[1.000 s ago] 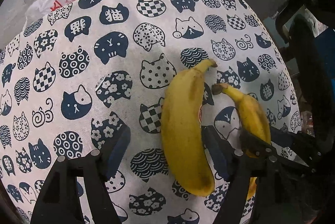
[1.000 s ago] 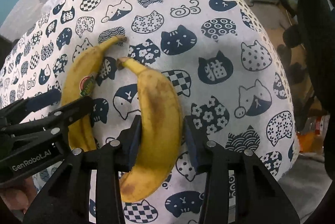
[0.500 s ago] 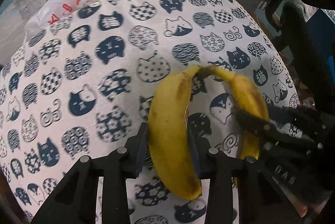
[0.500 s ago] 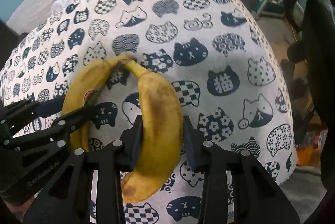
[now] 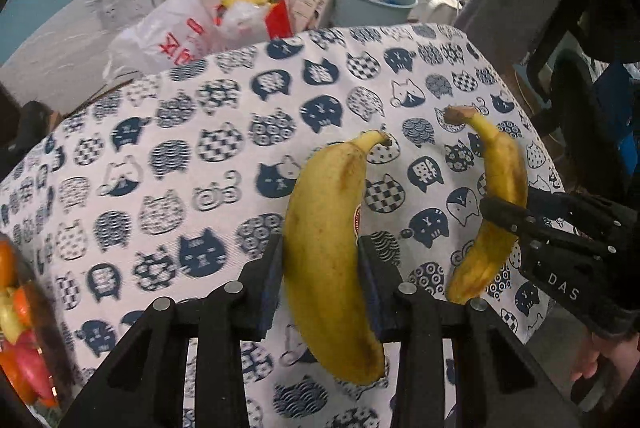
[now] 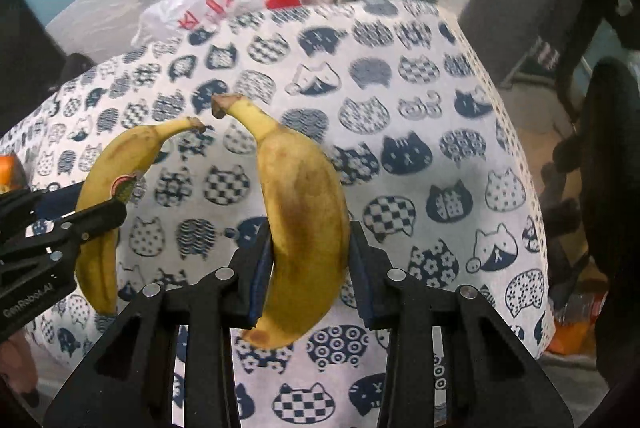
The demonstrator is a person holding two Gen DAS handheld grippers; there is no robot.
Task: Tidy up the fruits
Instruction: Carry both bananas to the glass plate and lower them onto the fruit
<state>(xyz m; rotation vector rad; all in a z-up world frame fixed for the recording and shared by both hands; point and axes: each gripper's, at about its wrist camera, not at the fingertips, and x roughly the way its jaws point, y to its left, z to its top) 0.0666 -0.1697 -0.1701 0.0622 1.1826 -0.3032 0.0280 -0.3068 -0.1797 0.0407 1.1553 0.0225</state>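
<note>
1. The left gripper points steeply down at the table, its black fingers reaching in from the bottom of the left wrist view.
2. Its jaws are clamped on the stickered banana; the blue pads press on both flanks near the middle of the fruit. The jaws have just been closing onto it.
3. That banana hangs clear of the cloth, stem end pointing away from the camera and blossom end toward the bottom of the view. Its red sticker sits on the right flank, just above the right pad.
4. The right gripper also tilts steeply down, fingers coming up from the bottom of the right wrist view.
5. Its jaws are clamped on the bruised banana, pads on either side of the lower half. They have just been closing the last little bit onto it.
6. This banana is also off the cloth, its stem up and away and a brown patch down its face.
7. Each gripper shows at the side of the other's view, and the two bananas hang side by side, apart, stems not touching.
8. A hand on the right gripper's handle shows at the lower right of the left view.
9. A blurred heap of red and orange fruit sits at the left edge.
10. Beyond the table stand plastic bags and a grey bin against the wall.
</note>
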